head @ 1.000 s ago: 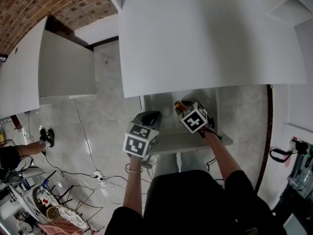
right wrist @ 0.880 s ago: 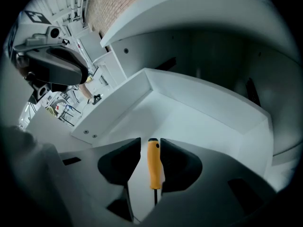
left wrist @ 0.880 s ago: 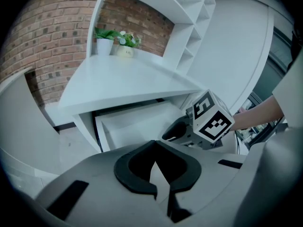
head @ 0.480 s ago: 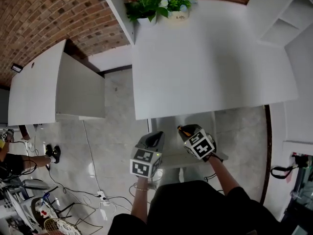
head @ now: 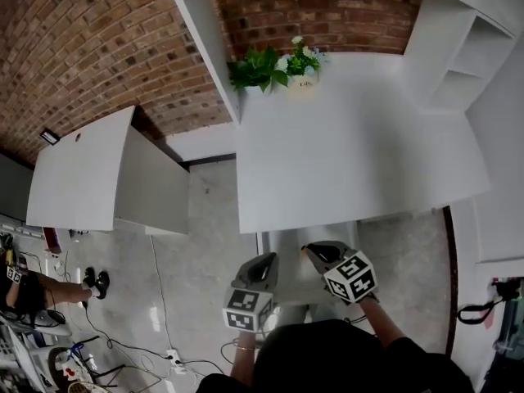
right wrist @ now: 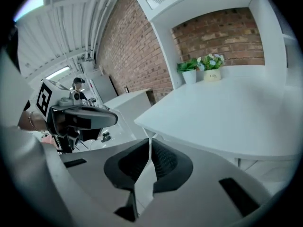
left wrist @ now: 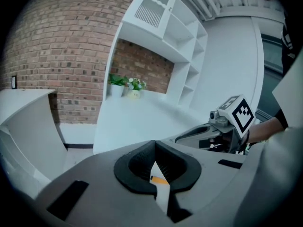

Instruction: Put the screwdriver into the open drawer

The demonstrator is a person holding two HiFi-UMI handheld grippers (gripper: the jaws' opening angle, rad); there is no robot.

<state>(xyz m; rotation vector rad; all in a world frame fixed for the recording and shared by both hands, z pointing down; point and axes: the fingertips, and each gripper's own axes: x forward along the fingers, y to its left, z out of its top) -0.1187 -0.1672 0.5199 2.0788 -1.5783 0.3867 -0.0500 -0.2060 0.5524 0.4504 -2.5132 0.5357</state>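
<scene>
Where the white table [head: 352, 154] meets the brick wall [head: 98, 56], two potted plants [head: 274, 65] stand at its far left corner, and white shelves [head: 458, 64] rise at its right end. Left of the table stands a lower white cabinet [head: 82, 170]. Pale tiled floor [head: 205, 236] runs between them, with cables [head: 160, 301] trailing on it. Under the table's near edge an open drawer [head: 288, 254] sticks out toward the person. Its near part is covered by the person's dark top, and both grippers hang over the rest, so its contents hardly show in the head view. Of the screwdriver [left wrist: 159, 179] only an orange sliver can be made out. It shows in the left gripper view through the gap behind the jaw tips, against what looks like the drawer's white inside, and I cannot tell how it lies. The left gripper [head: 266, 260] is held just off the table's near edge, over the drawer's left side, pointing toward the table. Its jaws are closed tip to tip with nothing between them. The right gripper [head: 311, 250] sits beside it over the drawer's right half, tips angled toward the other gripper. Its jaws stand almost together with only a thin slit between them, gripping nothing. Both forearms reach forward from the bottom of the head view, and each marker cube faces up.
</scene>
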